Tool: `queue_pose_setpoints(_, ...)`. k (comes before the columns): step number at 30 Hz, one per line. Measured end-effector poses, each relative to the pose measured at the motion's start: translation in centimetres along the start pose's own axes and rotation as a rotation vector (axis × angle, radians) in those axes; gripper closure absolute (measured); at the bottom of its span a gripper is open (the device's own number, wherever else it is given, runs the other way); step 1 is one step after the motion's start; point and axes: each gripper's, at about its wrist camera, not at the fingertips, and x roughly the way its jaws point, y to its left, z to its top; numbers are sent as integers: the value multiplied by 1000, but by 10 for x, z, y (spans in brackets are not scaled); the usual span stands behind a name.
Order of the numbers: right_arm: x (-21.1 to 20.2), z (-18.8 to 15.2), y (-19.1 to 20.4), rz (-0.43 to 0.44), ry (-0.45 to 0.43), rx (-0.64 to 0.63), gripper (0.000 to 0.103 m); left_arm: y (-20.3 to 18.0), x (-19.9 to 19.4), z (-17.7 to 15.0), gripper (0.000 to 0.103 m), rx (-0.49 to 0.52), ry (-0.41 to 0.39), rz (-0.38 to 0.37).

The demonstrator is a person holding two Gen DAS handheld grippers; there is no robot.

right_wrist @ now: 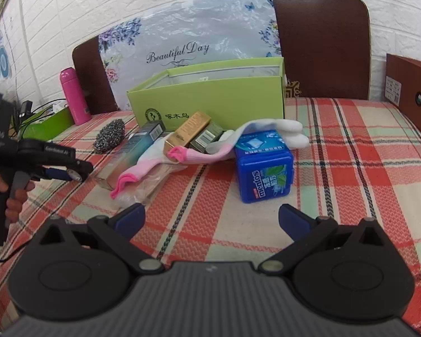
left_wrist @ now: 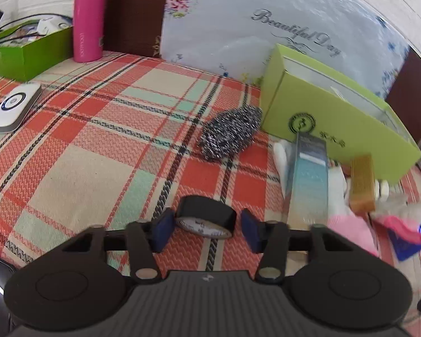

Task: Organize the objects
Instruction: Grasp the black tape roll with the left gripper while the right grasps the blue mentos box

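Note:
My left gripper (left_wrist: 206, 230) is shut on a black tape roll (left_wrist: 207, 214) and holds it above the plaid cloth; it also shows in the right wrist view (right_wrist: 75, 172). A steel wool scrubber (left_wrist: 230, 132) lies ahead, next to the open light green box (left_wrist: 336, 123). A teal box (left_wrist: 308, 177), a gold box (left_wrist: 362, 185) and pink-white socks (left_wrist: 348, 219) lie to the right. My right gripper (right_wrist: 212, 219) is open and empty, just short of a blue Mentos box (right_wrist: 262, 165). The green box (right_wrist: 210, 98), gold box (right_wrist: 188, 132) and socks (right_wrist: 154, 165) lie behind.
A pink bottle (left_wrist: 88, 16) and a green tray (left_wrist: 28, 50) with cables stand at the far left. A white device (left_wrist: 14, 106) lies on the cloth. A brown box (right_wrist: 412, 92) stands at the right. A floral panel (right_wrist: 188, 45) leans on the wall.

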Motion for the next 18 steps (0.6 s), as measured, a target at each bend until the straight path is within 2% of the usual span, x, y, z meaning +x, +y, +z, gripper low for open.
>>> queue_pose_setpoints(3,5,2,0,-10,4,-1,0,-3,-6,-8,53,26,-6,6)
queue_pose_setpoints(7,12,12,3,-69,-19,-73,0,-14,-17,-23,54,60,-9,7)
queue_pose_setpoints(10,24,26,-1,-102,-28,-120,5,-22,-27,-36,54,73,13,-62)
queue_pose_setpoints(15,52,39,-12,-143,-18,-166,10,-47,-37,-52,54,161,55,-170)
queue_pose_setpoints(17,61,38,-16,-153,-5,-178,21,-56,-36,-55,54,187,64,-190)
queue_pose_setpoints(18,63,36,-19,-150,7,-171,49,-59,-36,-56,54,194,66,-196)
